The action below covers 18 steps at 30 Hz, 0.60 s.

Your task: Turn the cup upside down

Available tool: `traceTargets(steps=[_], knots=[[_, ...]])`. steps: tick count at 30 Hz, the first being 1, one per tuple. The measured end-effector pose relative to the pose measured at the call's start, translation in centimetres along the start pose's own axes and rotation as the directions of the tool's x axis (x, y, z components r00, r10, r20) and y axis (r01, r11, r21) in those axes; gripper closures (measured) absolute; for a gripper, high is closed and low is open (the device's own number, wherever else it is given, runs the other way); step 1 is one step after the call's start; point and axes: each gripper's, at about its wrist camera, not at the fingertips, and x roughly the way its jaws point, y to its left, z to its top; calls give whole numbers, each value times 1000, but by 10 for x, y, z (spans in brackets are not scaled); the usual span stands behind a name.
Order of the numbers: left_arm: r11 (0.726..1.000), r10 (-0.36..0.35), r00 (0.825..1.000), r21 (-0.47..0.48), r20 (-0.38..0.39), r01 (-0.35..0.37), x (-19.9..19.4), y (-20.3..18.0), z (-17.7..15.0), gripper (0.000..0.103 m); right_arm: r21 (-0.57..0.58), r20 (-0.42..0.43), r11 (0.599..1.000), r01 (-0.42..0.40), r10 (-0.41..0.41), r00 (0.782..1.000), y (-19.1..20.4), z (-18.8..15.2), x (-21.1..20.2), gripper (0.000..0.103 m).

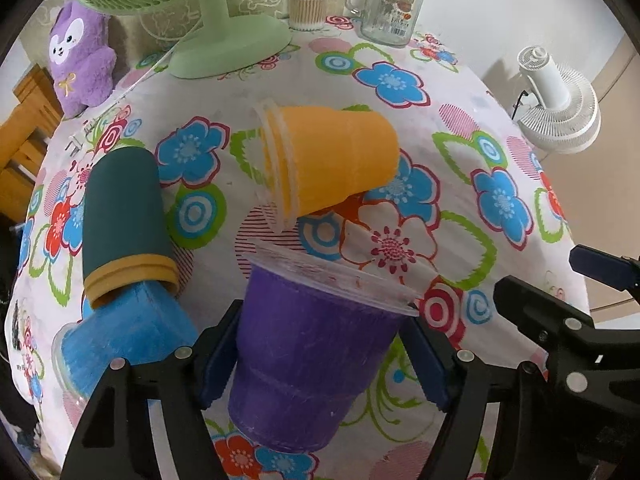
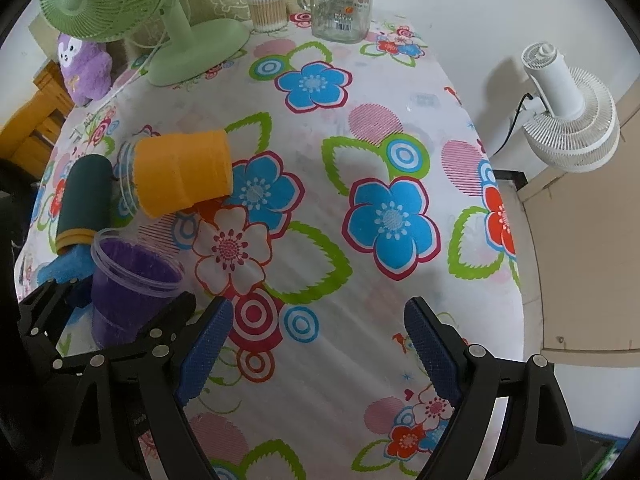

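Observation:
A purple cup with a clear rim stands mouth up, slightly tilted, between the blue pads of my left gripper, which is shut on its sides. It also shows in the right wrist view. An orange cup lies on its side behind it, as do a dark green cup with a yellow rim and a blue cup at the left. My right gripper is open and empty over the flowered tablecloth, right of the purple cup.
A green desk fan, a purple plush toy, a cotton swab box and a glass jar mug stand along the back edge. A white fan stands beyond the table's right edge.

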Motion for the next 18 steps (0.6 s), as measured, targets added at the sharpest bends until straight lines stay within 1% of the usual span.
traceTargets(steps=[3,4,9,15,18], knots=[[1000,1,1000,-19,6,-1,-8,-1,-1,26,1,9,1000,-7,7,1000,0,-2,-7,14],[999,1,1000,-34,9,0,-12,-1,-2,34,3,15,1000,-11,11,1000,0,-3,-11,14],[990,-26,1000,-142,-10,24,-18,5,-13,33,-9,39,1000,-26,26,999,-1,-8,-24,14],[979,-25,1000,-202,-17,21,-19,0,-30,35,-38,44,999,-30,32,999,0,-17,-29,14],[966,-27,999,-257,-23,20,-20,2,-37,35,-47,44,998,-35,37,998,0,-22,-31,14]])
